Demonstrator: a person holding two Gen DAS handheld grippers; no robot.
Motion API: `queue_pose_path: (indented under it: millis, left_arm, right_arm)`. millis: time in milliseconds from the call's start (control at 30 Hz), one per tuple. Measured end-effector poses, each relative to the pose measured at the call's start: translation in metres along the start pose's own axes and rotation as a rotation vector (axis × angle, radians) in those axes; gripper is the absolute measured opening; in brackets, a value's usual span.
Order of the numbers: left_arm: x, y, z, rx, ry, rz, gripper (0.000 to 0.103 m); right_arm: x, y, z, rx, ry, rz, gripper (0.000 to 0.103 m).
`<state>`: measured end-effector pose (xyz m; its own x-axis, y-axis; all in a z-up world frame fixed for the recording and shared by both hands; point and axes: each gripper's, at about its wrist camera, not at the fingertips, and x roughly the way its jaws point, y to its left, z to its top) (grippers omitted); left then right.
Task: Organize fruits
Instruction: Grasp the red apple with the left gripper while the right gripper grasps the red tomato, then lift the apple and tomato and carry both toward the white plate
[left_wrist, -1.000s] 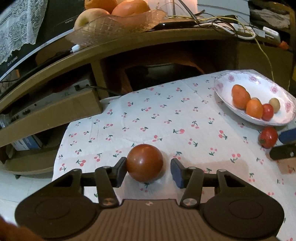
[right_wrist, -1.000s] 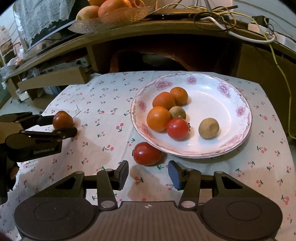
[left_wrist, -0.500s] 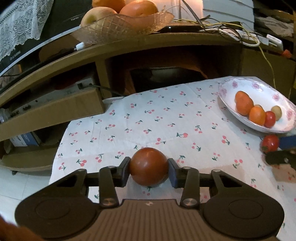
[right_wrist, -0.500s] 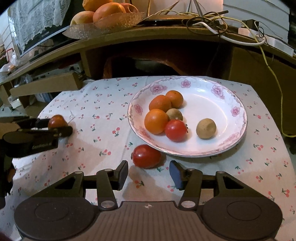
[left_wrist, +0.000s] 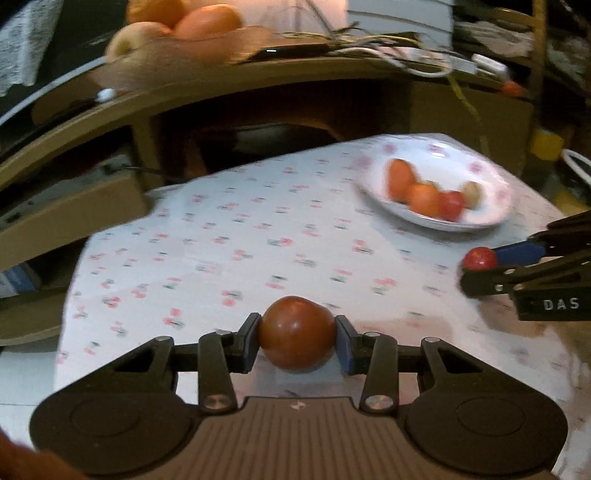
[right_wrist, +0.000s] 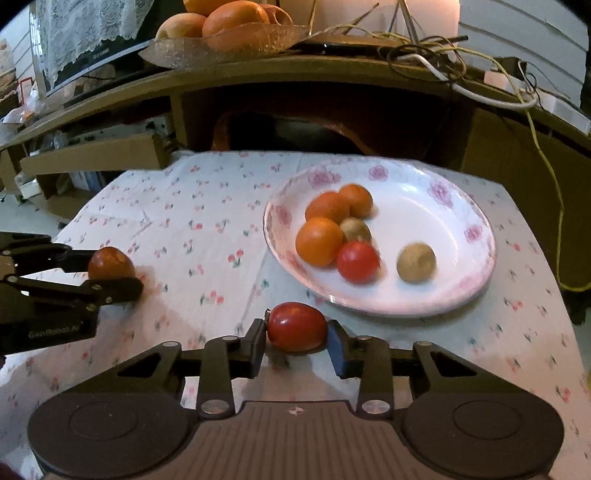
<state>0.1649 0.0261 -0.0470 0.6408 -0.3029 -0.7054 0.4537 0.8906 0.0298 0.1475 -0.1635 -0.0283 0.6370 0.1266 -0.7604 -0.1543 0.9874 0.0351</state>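
My left gripper (left_wrist: 297, 338) is shut on a dark red-brown tomato (left_wrist: 297, 332), held just above the cherry-print cloth; it also shows in the right wrist view (right_wrist: 110, 263). My right gripper (right_wrist: 297, 341) has closed around a bright red tomato (right_wrist: 297, 326) on the cloth, just in front of the floral plate (right_wrist: 443, 302); both pads touch it. That tomato also shows in the left wrist view (left_wrist: 479, 258). The plate holds three oranges, a red tomato (right_wrist: 357, 262) and two brown fruits.
A wooden shelf (right_wrist: 295, 74) runs behind the table, with a glass bowl of oranges (right_wrist: 229, 37) and tangled cables on top. Cardboard boxes (right_wrist: 92, 155) stand at the left. The cloth's edges drop off at left and right.
My left gripper lifted the dark tomato and swung right toward the plate. My right gripper moved forward and closed on the bright red tomato.
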Motion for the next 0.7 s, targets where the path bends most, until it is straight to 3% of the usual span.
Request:
queue_pose_path:
  millis: [333, 500, 700]
  left_arm:
    - [-0.029, -0.058, -0.009, 0.096, 0.014, -0.088, 0.046]
    - [-0.037, -0.084, -0.019, 0.136, 0.05, -0.09, 0.047]
    - [-0.043, -0.101, -0.029, 0.17, 0.064, -0.038, 0.048]
  right_arm:
    - [-0.06, -0.01, -0.047, 0.026, 0.045, -0.053, 0.037]
    - [-0.068, -0.016, -0.064, 0.0, 0.051, -0.053, 0.037]
    - [-0.072, -0.023, -0.071, 0.005, 0.035, -0.011, 0.039]
